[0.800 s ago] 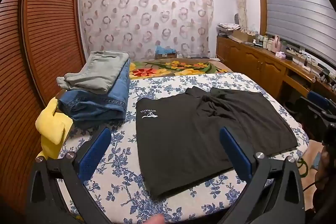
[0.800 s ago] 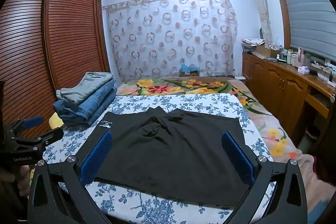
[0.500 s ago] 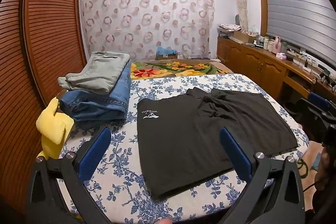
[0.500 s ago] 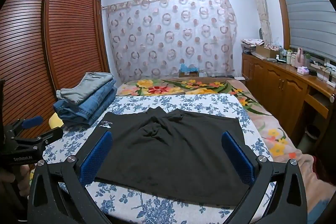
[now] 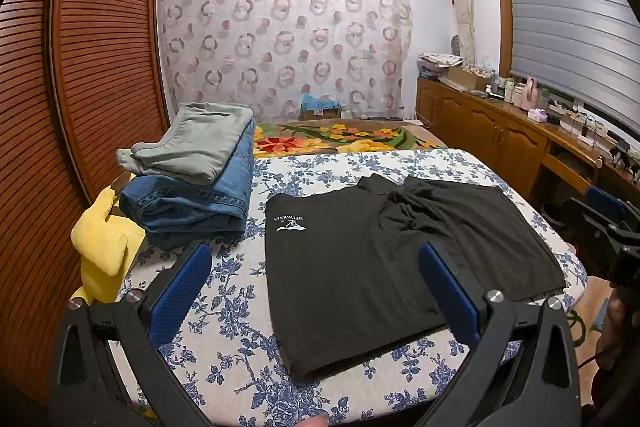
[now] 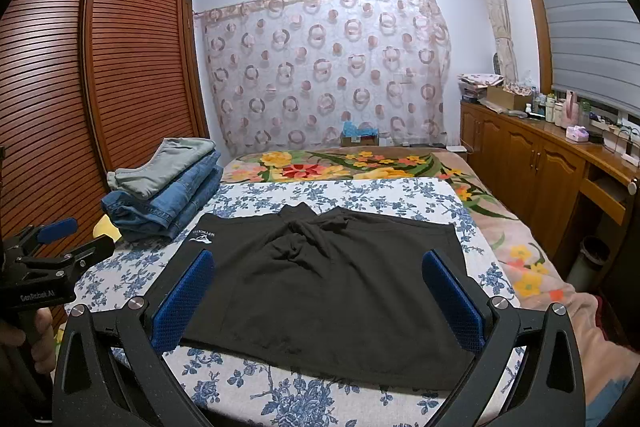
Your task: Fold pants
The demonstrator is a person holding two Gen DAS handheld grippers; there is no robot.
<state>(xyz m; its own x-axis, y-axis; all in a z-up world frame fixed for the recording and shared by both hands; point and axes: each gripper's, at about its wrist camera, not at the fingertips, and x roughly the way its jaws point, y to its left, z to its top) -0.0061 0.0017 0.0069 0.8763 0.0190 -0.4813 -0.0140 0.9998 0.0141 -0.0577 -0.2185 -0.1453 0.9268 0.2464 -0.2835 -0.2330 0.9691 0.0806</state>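
Note:
Black shorts [image 5: 360, 267] with a small white logo lie spread flat on the blue floral sheet [image 5: 224, 307]. They also show in the right wrist view [image 6: 320, 287], with the fabric bunched near the far middle. My left gripper [image 5: 316, 287] is open and empty, held above the near left edge of the bed. My right gripper [image 6: 320, 291] is open and empty, above the near edge of the shorts. Each gripper shows at the edge of the other's view.
A stack of folded jeans [image 5: 192, 195] with a grey pair on top sits at the left of the bed [image 6: 160, 195]. A yellow cloth [image 5: 104, 247] lies beside it. A wooden wardrobe [image 6: 80, 87] stands left, wooden cabinets [image 6: 540, 171] right.
The left wrist view has shifted slightly, so the shorts sit a little further right. Both grippers stay open; the shorts have not moved.

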